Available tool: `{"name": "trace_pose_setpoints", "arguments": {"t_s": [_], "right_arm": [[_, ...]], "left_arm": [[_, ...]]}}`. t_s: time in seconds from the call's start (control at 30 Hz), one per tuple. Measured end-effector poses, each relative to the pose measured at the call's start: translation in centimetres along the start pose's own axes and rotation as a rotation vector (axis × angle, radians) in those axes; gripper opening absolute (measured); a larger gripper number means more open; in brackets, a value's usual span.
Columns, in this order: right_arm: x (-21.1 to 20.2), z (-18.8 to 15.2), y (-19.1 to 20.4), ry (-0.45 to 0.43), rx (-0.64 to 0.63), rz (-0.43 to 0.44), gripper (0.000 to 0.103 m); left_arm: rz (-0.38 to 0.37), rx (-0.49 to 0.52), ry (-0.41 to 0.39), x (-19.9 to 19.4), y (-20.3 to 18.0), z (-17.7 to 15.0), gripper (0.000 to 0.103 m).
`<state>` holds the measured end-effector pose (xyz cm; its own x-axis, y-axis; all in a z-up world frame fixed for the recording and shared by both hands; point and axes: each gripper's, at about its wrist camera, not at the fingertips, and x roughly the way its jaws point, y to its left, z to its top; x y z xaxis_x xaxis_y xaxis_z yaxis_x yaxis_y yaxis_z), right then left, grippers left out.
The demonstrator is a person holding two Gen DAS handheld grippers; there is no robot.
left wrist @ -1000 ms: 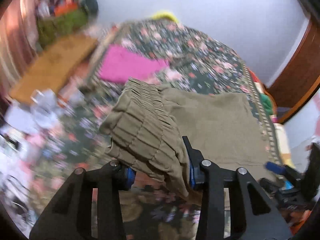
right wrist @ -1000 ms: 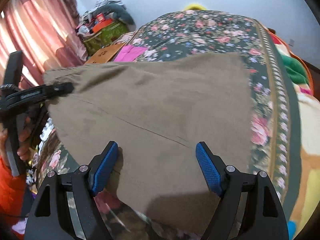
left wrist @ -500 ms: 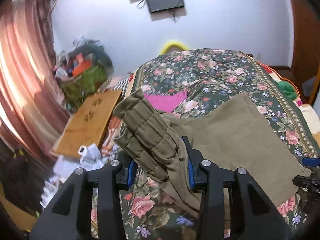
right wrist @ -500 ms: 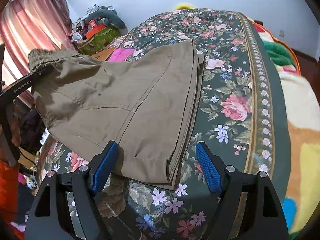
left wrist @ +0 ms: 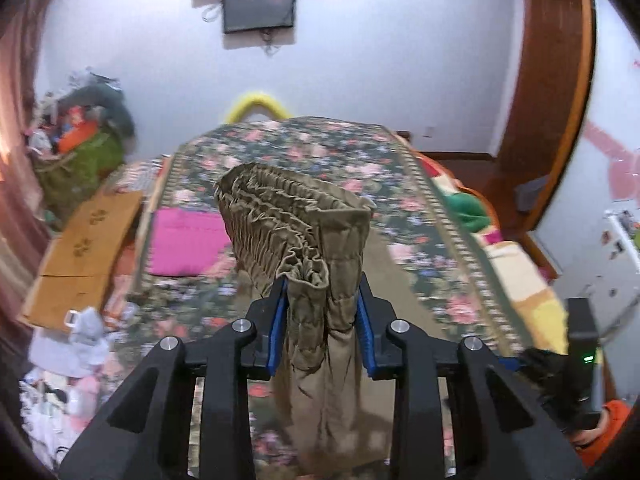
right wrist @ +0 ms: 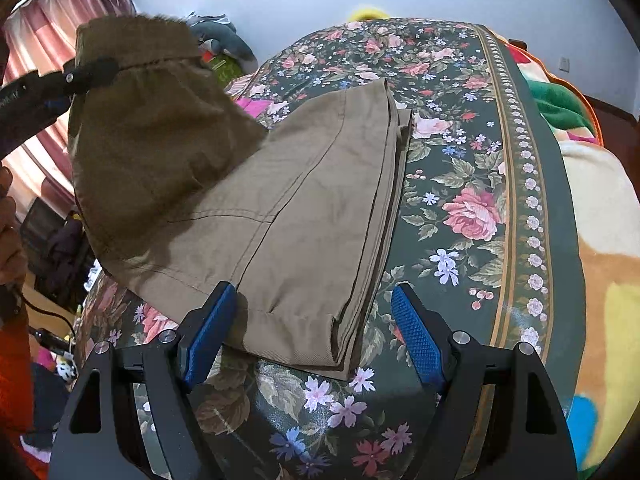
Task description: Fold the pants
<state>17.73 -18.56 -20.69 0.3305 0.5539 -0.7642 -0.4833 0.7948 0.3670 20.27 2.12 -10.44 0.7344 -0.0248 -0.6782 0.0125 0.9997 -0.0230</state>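
Observation:
Olive-brown pants (right wrist: 304,208) lie folded lengthwise on a dark floral bedspread (right wrist: 472,168). Their gathered elastic waistband (left wrist: 296,224) is lifted off the bed, bunched between the blue pads of my left gripper (left wrist: 322,314), whose jaws are still closing on it. In the right wrist view the raised waist end (right wrist: 148,120) hangs at upper left with a black finger (right wrist: 88,74) of the left gripper across it. My right gripper (right wrist: 316,336) stands open just above the near folded edge of the pants, its pads apart and not pressing on the cloth.
A pink cloth (left wrist: 184,240) lies on the bed's left side. A wooden board (left wrist: 84,248) and a pile of clutter (left wrist: 76,152) sit left of the bed. Colourful blankets (right wrist: 600,208) lie along the right edge. A screen (left wrist: 258,6) hangs on the far wall.
My left gripper has risen and rolled with the waistband, which now stands upright and more tightly bunched. The legs have settled flat on the bed. The right gripper has stayed open in place.

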Motion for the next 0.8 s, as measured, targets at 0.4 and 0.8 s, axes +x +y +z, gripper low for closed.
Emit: {"name": "trace_pose_setpoints", "arguments": {"t_s": [0.4, 0.8], "right_arm": [[0.0, 0.1, -0.1, -0.002, 0.001, 0.002, 0.077], [-0.6, 0.3, 0.1, -0.021, -0.012, -0.028, 0.077]], "left_arm": [[-0.206, 0.028, 0.153, 3.1, -4.8, -1.0, 0.031], [-0.227, 0.038, 0.172, 3.0, -5.1, -1.4, 0.079]]}}
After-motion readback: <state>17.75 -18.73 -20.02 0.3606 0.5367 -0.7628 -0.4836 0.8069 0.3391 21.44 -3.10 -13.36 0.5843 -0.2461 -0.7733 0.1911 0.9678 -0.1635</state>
